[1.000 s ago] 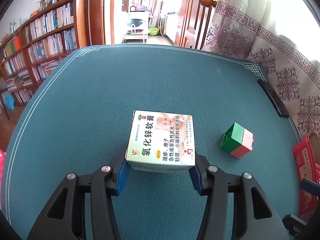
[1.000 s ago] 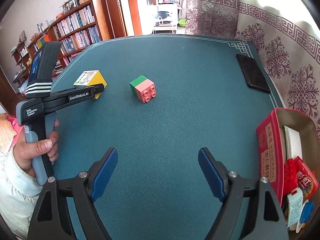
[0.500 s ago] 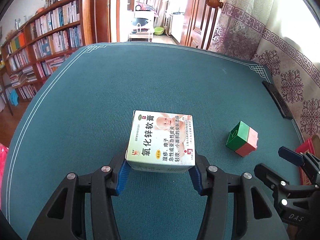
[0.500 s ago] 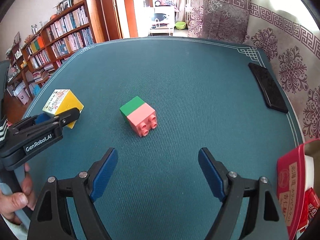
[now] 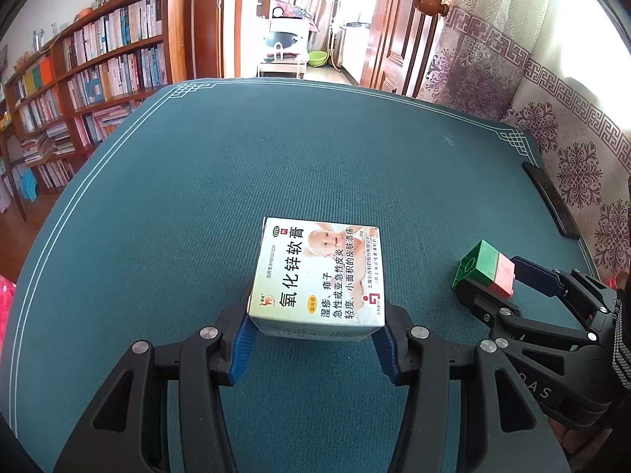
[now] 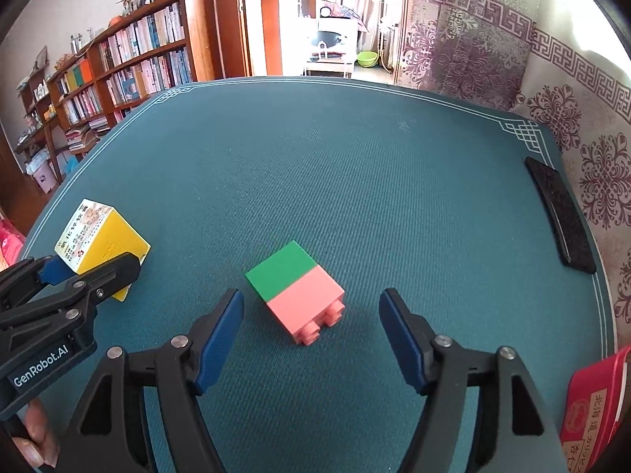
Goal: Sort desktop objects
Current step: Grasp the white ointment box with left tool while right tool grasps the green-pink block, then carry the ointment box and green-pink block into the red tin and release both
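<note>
My left gripper is shut on a medicine box with a white printed top and yellow sides, its blue pads pressing both sides. The right wrist view shows that box at the left, tilted, in the left gripper. A green and pink toy brick block lies on its side on the teal tablecloth. My right gripper straddles the block with its jaws closing, and gaps remain on both sides. In the left wrist view the block sits between the right gripper's fingers.
A flat black device lies along the table's right edge, against patterned fabric. A red box stands at the near right corner. Bookshelves stand beyond the table's left side. A hand grips the left tool's handle.
My right gripper has come forward to the green and pink block, which now lies between its fingers, and its jaws have narrowed. The left gripper has kept still with the box.
</note>
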A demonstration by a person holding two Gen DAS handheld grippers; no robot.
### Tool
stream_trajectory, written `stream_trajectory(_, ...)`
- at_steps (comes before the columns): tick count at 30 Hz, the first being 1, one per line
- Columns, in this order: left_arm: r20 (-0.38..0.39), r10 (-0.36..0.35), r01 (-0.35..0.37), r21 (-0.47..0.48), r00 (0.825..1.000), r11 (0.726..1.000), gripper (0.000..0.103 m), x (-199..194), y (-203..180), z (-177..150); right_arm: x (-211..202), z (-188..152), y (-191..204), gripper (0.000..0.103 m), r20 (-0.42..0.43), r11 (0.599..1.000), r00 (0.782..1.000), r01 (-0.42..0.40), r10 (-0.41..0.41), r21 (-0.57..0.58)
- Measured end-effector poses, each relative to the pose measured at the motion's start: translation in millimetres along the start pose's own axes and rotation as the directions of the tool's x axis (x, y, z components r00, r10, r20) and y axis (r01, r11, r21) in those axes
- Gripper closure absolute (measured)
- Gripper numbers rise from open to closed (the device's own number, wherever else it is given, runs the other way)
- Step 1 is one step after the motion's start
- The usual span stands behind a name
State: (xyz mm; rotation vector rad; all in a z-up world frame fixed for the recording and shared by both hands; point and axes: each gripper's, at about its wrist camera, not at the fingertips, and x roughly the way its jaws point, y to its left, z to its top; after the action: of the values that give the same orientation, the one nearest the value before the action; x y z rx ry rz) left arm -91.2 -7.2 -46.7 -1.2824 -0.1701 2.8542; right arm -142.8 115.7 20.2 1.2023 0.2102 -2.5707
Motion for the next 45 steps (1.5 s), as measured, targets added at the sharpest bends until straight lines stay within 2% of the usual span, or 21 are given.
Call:
stream_trajectory(3, -0.005, 0.001, -0.001, -0.008, 1.0, 1.0, 0.048, 0, 0, -1, 5, 2, 4, 0.041, -0.004, 1.0, 1.0, -0.001, 0.001, -0.021)
stream_trajectory(5, -0.008, 0.0, 0.0, -0.009, 1.0, 1.0, 0.048, 0, 1, -2, 11, 1, 5, 0.051, -0.028, 1.0, 0.999, -0.019, 0.019, -0.016)
stream_trajectory(12, -0.008, -0.006, 0.006, 0.001, 1.0, 1.0, 0.048, -1, -1, -3, 8, -2, 10, 0.052, -0.028, 0.999, 1.0, 0.01, -0.011, -0.039)
stream_trajectory(23, 0.007, -0.019, 0.019, 0.027, 1.0, 0.999, 0.048, -8, -8, -5, -11, -18, -3, 0.052, -0.045, 0.998, 0.998, 0.035, -0.033, 0.045)
stream_trajectory(45, 0.044, -0.018, 0.013, 0.116, 0.999, 0.993, 0.048, -25, -36, -19, -79, -79, -30, 0.052, -0.032, 0.983, 0.997, 0.069, -0.064, 0.17)
